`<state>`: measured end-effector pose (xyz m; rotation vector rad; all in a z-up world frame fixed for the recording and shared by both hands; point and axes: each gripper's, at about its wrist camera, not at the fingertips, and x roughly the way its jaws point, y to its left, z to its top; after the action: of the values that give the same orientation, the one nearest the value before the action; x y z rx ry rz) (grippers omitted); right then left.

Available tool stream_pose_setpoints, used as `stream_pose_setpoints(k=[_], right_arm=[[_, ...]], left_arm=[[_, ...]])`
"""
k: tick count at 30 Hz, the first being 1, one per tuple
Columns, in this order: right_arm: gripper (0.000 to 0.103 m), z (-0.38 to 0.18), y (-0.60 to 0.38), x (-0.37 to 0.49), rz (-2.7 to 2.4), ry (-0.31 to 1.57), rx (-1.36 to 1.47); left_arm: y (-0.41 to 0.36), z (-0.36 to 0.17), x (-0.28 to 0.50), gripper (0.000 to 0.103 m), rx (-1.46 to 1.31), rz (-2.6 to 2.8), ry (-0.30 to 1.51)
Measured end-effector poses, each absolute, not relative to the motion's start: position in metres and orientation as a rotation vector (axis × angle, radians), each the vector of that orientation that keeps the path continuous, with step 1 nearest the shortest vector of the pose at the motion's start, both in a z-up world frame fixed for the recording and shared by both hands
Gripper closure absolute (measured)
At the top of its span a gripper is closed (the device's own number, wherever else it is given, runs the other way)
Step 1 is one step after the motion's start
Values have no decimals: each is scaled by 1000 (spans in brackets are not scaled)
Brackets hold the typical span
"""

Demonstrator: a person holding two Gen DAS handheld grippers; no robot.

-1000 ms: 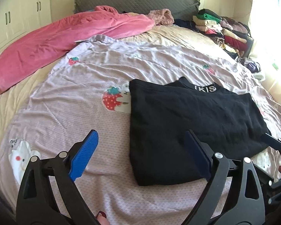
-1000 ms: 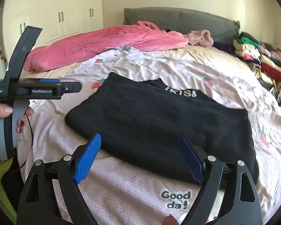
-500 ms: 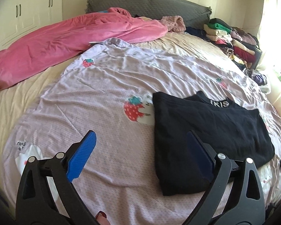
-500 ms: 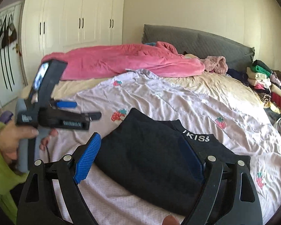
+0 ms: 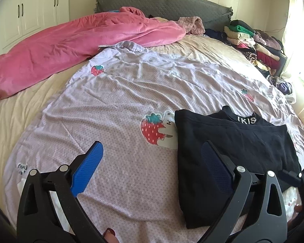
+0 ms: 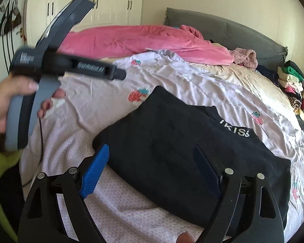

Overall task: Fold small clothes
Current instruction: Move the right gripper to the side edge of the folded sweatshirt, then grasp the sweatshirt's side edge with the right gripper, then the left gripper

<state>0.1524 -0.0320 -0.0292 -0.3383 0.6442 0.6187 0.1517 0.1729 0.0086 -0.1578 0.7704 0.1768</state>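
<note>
Black top [image 5: 229,154], already folded into a rectangle, lies flat near the bed's [image 5: 20,111] foot edge on the strawberry sheet [image 5: 115,109], both the left gripper [image 5: 152,166] and right gripper [image 6: 150,164] spread wide and empty (the left's jaws just opening), so next seems a final half-fold or carrying it off.

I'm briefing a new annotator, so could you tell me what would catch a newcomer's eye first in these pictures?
First, the folded black top lying flat on the lilac strawberry-print sheet, just ahead of the open, empty right gripper. Next, the pink duvet bunched along the bed's far left side. Last, the stack of folded clothes by the window.
</note>
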Motion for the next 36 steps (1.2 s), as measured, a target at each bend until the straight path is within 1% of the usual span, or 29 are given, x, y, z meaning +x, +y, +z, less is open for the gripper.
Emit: stream_pose_setpoints(k=[17, 21, 25, 27, 29, 30, 31, 32, 33, 34, 35, 36], right_arm=[[19, -79, -7, 153, 635, 707, -488], [19, -93, 5, 158, 607, 719, -552], [19, -98, 10, 160, 578, 691, -560], [26, -99, 10, 161, 567, 678, -564], [43, -97, 8, 164, 552, 668, -555], [47, -97, 5, 165, 552, 667, -540], [56, -94, 2, 166, 556, 661, -517], [68, -92, 0, 167, 562, 656, -499], [74, -89, -1, 167, 575, 654, -483], [84, -86, -3, 166, 595, 649, -465], [91, -84, -3, 164, 603, 641, -461], [92, -83, -3, 162, 604, 632, -461]], left_arm=[[168, -15, 190, 11, -181, 146, 827], [165, -27, 203, 11, -189, 130, 866], [162, -45, 218, 11, -218, 89, 923], [162, -52, 225, 11, -245, 70, 951], [161, -57, 228, 11, -273, 52, 969], [161, -59, 229, 11, -286, 45, 972], [161, -59, 230, 11, -297, 38, 975], [161, -60, 231, 11, -305, 31, 977], [161, -60, 231, 11, -319, 21, 980], [161, -60, 231, 11, -327, 12, 982], [160, -61, 232, 11, -342, -3, 985], [160, -61, 233, 11, -353, -11, 991]])
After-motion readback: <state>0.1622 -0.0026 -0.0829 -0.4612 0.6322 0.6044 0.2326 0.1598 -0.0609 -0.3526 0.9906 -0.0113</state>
